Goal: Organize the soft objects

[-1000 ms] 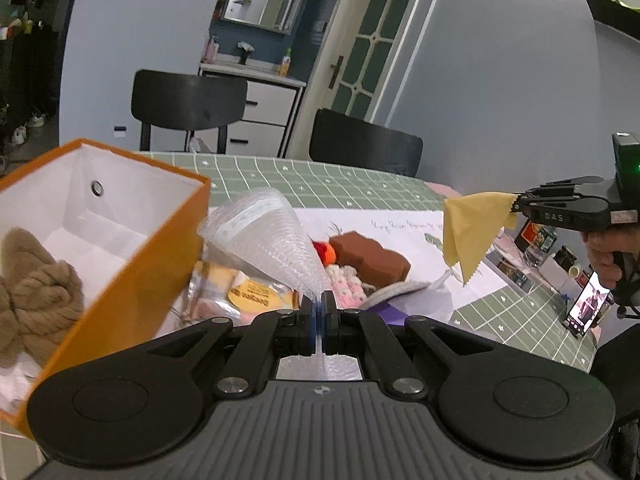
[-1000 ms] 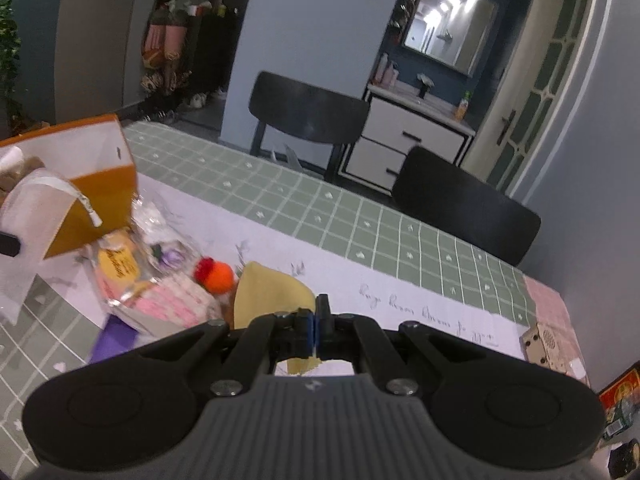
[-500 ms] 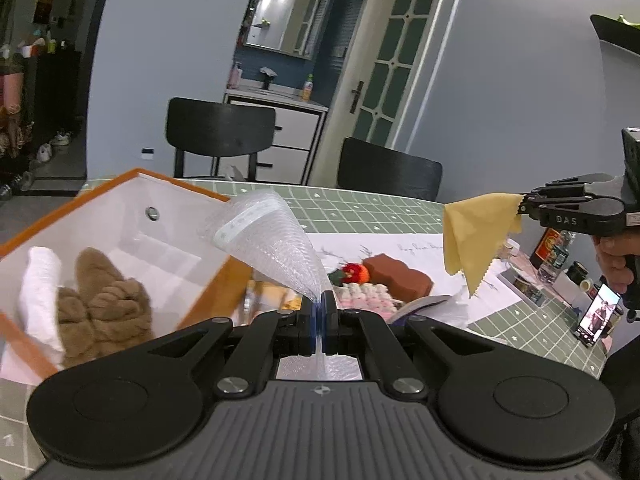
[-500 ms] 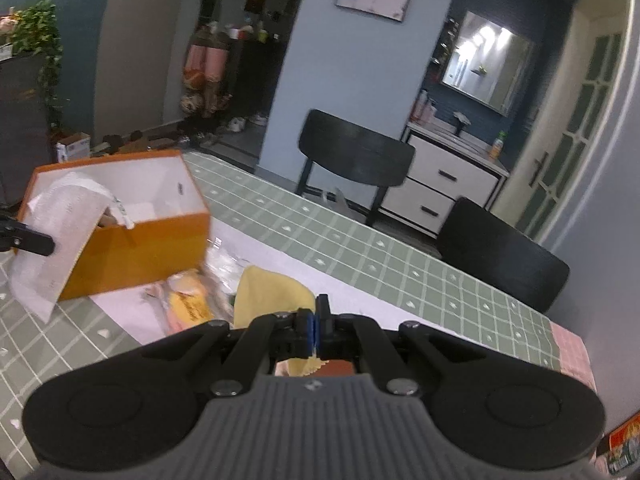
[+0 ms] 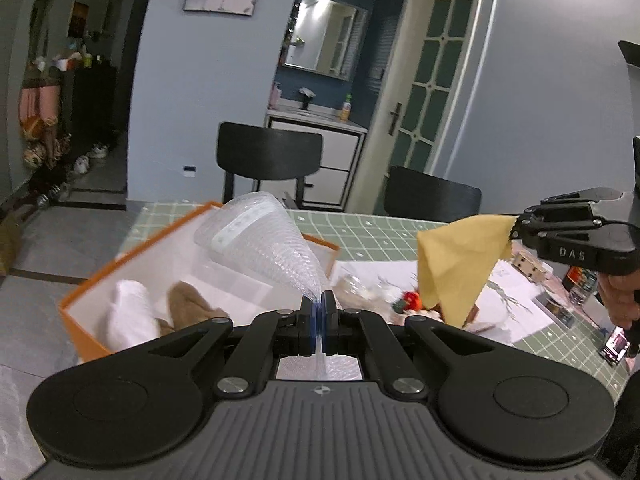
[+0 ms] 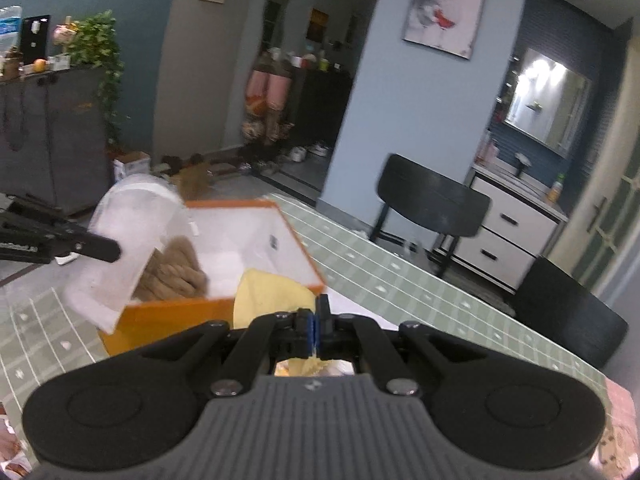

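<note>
My left gripper [image 5: 320,312] is shut on a clear bubble-wrap bag [image 5: 264,248], held in the air over the near edge of an open orange box [image 5: 100,284]. Inside the box lie a white cloth [image 5: 128,316] and a tan knitted piece [image 5: 188,308]. My right gripper [image 6: 316,322] is shut on a yellow cloth [image 6: 272,296], which hangs just right of the orange box [image 6: 176,316]. In the left wrist view the yellow cloth [image 5: 460,264] dangles from the right gripper [image 5: 516,228] above the table. In the right wrist view the left gripper [image 6: 114,250] holds the bag [image 6: 124,240] at the box's left side.
On the green checked tablecloth [image 5: 372,228] right of the box lies a pile with a red pompom [image 5: 412,300] and plastic-wrapped items [image 5: 356,288]. A phone [image 5: 614,346] and small items lie at the far right. Two black chairs [image 5: 272,156] stand behind the table.
Both grippers have risen and swung left toward the orange box, each keeping its load. The box interior, with the white cloth, now shows fully in the left wrist view.
</note>
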`<state>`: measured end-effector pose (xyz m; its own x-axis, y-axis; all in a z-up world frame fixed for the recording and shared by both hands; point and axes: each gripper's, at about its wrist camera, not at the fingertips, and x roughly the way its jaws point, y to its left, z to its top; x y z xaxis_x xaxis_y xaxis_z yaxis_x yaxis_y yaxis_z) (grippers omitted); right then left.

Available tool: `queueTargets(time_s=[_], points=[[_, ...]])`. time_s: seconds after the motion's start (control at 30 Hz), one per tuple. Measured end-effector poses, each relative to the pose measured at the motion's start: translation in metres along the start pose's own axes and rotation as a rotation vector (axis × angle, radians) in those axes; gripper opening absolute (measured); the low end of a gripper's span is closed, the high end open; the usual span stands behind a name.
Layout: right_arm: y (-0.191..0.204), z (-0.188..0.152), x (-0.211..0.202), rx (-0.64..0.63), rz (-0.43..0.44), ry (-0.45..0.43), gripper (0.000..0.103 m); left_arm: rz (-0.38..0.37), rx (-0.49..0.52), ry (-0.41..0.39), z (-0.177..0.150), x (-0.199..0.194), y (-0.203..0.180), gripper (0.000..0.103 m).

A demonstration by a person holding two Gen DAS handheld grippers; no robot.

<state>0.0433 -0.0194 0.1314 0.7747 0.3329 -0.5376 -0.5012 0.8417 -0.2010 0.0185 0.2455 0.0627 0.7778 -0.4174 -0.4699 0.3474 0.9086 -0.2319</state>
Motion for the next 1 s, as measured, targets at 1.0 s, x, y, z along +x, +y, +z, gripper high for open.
queueTargets(time_s=[1.0], points=[[0.064,0.065,0.143,-0.041,0.052,0.034,0.0,0.033,0.01,0.112,0.017,0.085,0.041,0.002]])
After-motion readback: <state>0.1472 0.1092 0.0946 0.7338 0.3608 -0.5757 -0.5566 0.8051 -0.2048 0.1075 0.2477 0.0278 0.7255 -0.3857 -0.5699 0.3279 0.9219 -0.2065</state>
